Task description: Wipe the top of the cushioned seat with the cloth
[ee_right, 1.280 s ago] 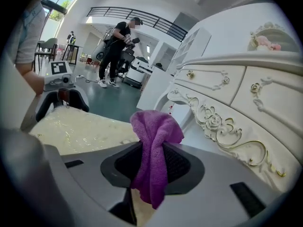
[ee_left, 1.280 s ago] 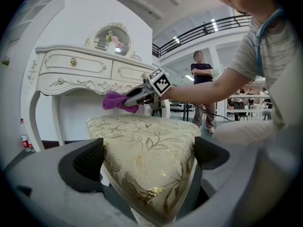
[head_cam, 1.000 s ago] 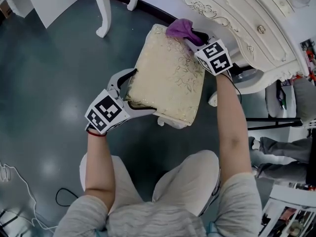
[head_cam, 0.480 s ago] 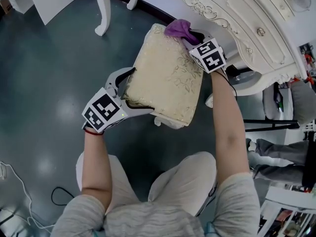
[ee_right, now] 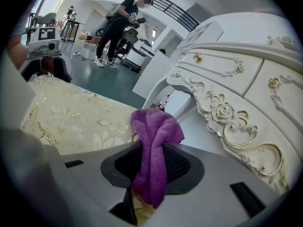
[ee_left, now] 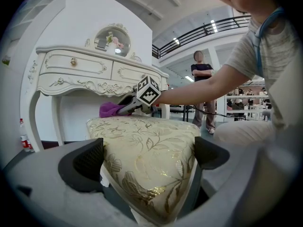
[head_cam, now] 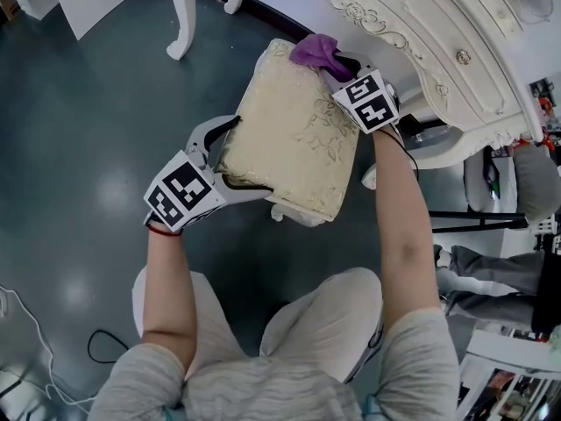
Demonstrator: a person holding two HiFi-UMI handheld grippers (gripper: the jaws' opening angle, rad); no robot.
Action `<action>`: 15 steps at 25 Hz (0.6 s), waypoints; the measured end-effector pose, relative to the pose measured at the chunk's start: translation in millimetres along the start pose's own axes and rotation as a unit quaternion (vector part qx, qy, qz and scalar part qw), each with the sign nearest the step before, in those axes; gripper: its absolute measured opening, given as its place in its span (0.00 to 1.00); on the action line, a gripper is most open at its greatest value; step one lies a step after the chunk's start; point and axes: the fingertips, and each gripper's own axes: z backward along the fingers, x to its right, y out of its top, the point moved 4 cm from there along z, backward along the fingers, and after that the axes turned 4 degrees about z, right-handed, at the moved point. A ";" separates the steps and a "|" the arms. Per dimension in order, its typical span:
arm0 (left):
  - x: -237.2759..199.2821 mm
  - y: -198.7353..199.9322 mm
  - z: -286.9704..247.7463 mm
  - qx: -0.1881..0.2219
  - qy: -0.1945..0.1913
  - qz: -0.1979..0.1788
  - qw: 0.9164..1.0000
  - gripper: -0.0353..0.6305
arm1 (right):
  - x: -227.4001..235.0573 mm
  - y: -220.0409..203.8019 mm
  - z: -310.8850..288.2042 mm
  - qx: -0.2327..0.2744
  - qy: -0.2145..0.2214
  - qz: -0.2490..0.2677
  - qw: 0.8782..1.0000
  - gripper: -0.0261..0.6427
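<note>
The right tool (ee_right: 151, 162) has slid slightly along the far edge of the cushioned seat (head_cam: 294, 130) over the last second, jaws clenched on a bunched purple terry cloth (ee_right: 154, 141) that droops between its ribbed black pads and rests at the seat's far corner. The left tool (ee_left: 149, 157), jaws spread wide, straddles the near corner of the square cushion, its cream fabric woven with shiny gold leaves. A carved white vanity (head_cam: 421, 33) stands just beyond, above a glossy grey floor (head_cam: 88, 147).
</note>
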 end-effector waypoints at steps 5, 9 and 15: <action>-0.1 -0.6 -0.2 0.001 0.000 0.000 1.000 0.94 | -7.2 4.6 5.3 0.003 -0.011 0.009 1.000 0.21; 0.2 -0.6 -0.2 0.000 0.000 0.000 1.000 0.94 | -12.3 5.0 9.3 0.008 -0.014 0.008 1.000 0.21; 0.1 -0.2 0.0 -0.001 0.001 -0.001 1.000 0.94 | -19.1 7.1 14.5 0.010 -0.009 0.008 1.000 0.21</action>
